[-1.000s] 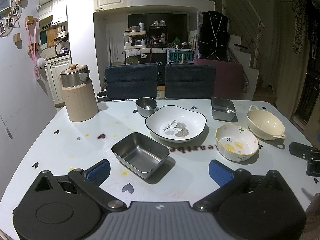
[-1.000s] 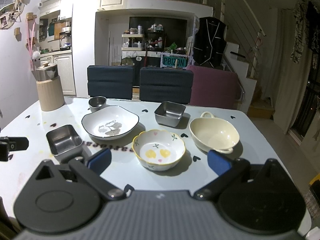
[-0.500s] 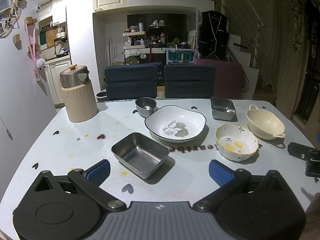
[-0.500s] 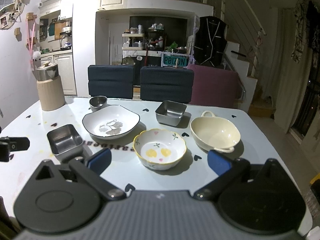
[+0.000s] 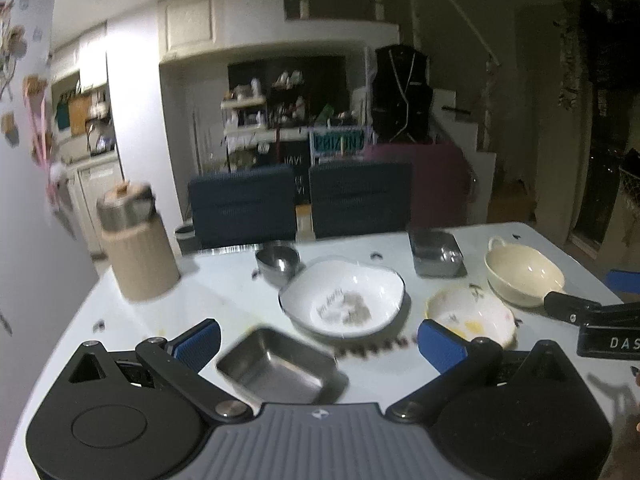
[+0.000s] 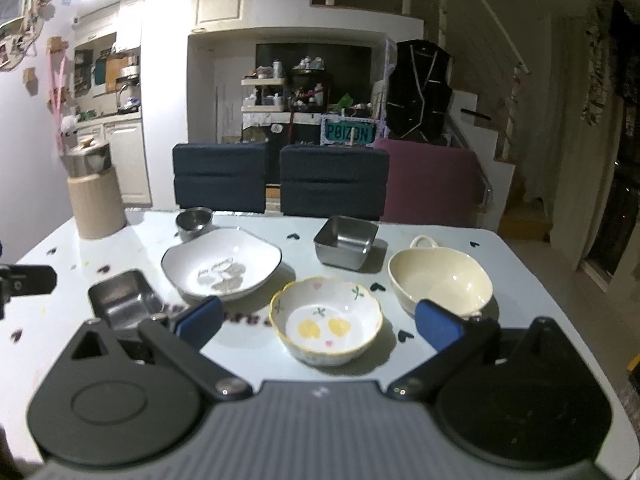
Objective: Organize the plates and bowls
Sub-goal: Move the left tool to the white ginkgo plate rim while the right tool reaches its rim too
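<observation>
Six dishes sit apart on the table (image 6: 500,256), none stacked, so this looks like the approach. Left gripper (image 5: 318,340) gapes empty over the steel tray (image 5: 276,364); right gripper (image 6: 318,320), also wide and empty, frames the flowered bowl (image 6: 326,320). Next: descend and pinch a rim.

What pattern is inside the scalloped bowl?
Two yellow hearts and green sprigs inside the scalloped yellow-rimmed ceramic bowl; right wrist view shows it best.
</observation>
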The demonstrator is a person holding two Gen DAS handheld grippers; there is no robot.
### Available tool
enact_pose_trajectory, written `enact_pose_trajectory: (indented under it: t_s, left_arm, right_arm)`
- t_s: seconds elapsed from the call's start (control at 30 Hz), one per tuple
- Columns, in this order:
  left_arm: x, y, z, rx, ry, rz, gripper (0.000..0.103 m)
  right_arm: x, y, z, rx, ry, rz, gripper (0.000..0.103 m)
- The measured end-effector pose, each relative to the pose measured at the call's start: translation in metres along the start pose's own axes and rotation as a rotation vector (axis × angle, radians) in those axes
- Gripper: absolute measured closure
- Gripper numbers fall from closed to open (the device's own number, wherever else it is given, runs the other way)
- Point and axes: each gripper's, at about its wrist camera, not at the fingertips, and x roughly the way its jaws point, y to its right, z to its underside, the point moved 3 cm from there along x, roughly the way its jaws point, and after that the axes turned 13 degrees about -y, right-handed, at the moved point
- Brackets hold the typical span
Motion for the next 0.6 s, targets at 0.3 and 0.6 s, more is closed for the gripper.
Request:
enact_pose_trajectory:
  t_s: [0.3, 0.6]
  left_arm:
    - [0.051, -0.029, -0.055, 0.031, 0.045, 0.057, 0.000]
    - [0.139, -0.050, -0.116, 0.163, 0.027, 0.118, 0.000]
  right_arm:
    - [0.041, 0.003, -0.045, 0.162, 0.004, -0.118, 0.000]
    - [0.124, 0.008, -0.071, 0.429, -0.140, -0.300, 0.000]
